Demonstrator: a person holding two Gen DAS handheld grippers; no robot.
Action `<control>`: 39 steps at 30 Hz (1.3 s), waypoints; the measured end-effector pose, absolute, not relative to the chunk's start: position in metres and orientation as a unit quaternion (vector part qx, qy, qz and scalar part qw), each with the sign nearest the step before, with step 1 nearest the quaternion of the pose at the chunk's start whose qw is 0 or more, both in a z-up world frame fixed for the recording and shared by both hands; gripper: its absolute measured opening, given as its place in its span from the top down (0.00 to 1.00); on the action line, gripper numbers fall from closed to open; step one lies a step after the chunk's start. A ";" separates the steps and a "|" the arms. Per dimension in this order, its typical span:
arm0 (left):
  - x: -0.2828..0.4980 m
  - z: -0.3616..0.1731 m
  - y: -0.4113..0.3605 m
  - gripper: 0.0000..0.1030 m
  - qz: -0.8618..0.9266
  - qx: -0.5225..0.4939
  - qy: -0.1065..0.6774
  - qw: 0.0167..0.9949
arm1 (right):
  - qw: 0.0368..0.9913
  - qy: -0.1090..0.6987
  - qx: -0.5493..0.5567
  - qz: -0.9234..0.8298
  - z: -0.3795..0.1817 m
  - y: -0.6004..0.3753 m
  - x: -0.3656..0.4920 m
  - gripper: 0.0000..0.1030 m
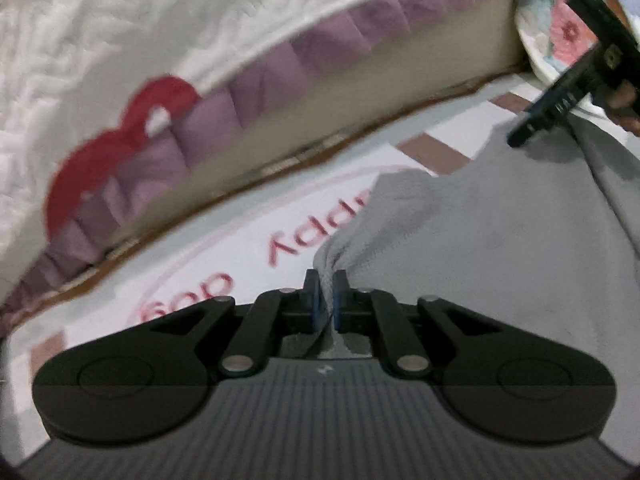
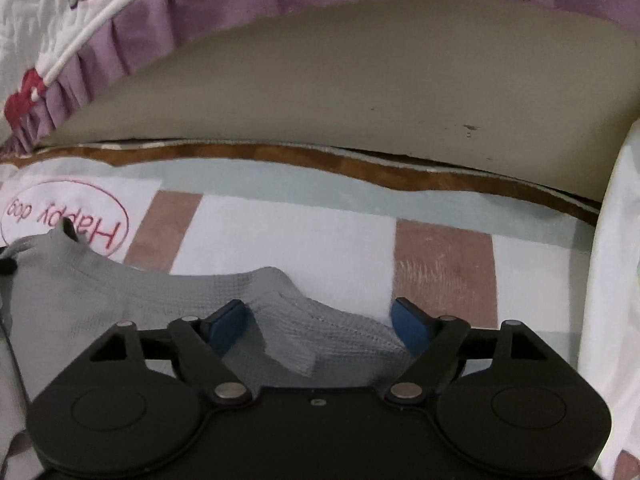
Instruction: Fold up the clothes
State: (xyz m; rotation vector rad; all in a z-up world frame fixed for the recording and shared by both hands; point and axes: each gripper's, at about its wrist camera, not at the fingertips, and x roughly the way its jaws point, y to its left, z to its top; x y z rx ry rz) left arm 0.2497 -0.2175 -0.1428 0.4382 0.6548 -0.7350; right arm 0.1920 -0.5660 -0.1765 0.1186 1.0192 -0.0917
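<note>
The grey waffle-knit cloth garment lies on a pale checked blanket with pink "Happy dog" lettering, its long axis running left to right between the two tongs. The left tongs are pinched tight on its bunched left corner. The right tongs gape wide, straddling the raised right edge, level and low. Beyond, a purple-frilled white quilt hangs.
</note>
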 end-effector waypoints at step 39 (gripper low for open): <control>0.151 -0.124 -0.173 0.42 -0.418 0.098 0.383 0.818 | 0.894 0.382 0.189 -0.140 -0.141 -0.581 0.094 0.66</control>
